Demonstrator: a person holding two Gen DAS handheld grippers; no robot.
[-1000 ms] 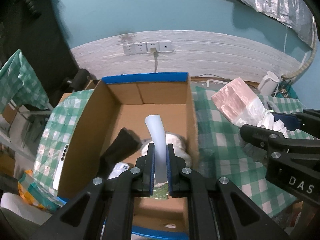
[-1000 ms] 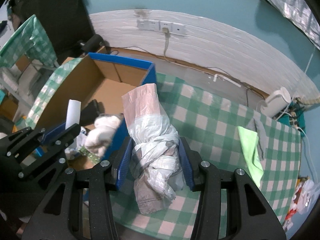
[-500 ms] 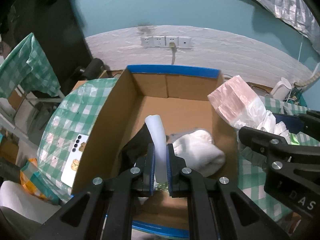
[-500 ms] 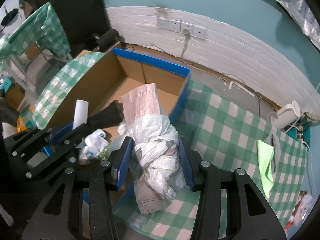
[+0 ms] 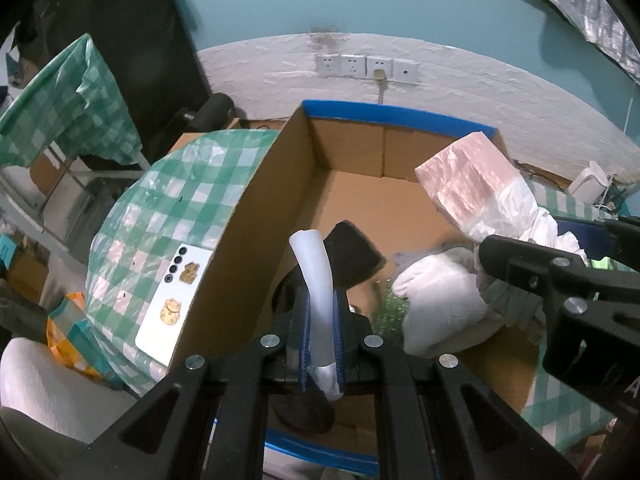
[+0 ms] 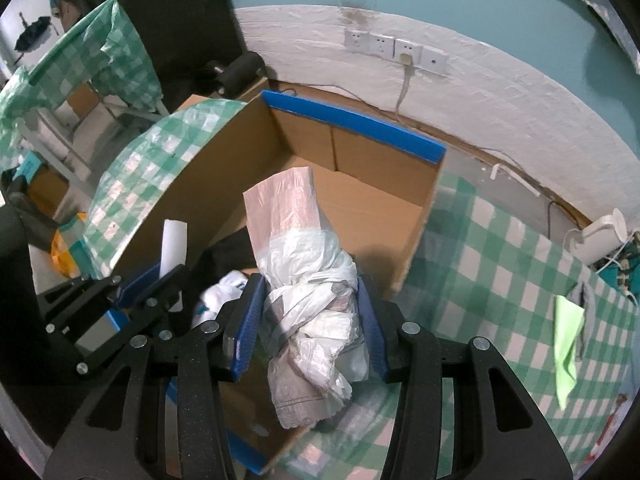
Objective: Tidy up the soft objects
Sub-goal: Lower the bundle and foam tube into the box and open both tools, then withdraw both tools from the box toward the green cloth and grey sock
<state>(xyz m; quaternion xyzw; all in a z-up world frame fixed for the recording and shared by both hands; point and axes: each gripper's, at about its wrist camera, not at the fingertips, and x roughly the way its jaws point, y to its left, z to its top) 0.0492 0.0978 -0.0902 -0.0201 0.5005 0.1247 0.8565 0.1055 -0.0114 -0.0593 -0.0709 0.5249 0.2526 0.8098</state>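
Left gripper: its blue pads are closed on a thin white strip, which stands up between them and bends a little to the left at the top. It hangs over the near left part of the box.
Right gripper: its blue pads press on both sides of a crumpled plastic bag bundle, white with a pink upper end. The bundle stands upright between the pads, over the near right part of the box.
Two grippers: they are side by side; in the right wrist view the left gripper is just left of the right one, and in the left wrist view the right gripper is at the right edge.
Cardboard box: open at the top, brown, with blue tape along its far rim and near rim. It stands on the table.
Inside the box: a white soft bundle lies near the right side, a black soft thing lies left of it, just behind the strip. Something small and glittery green shows between them; I cannot tell what it is.
Table: covered with a green and white checked cloth.
Phone: white, with gold stickers, flat on the cloth left of the box.
Green cloth: on the table far to the right, well apart from the box.
Wall sockets: a row on the white wall behind the box, one with a plug in it.
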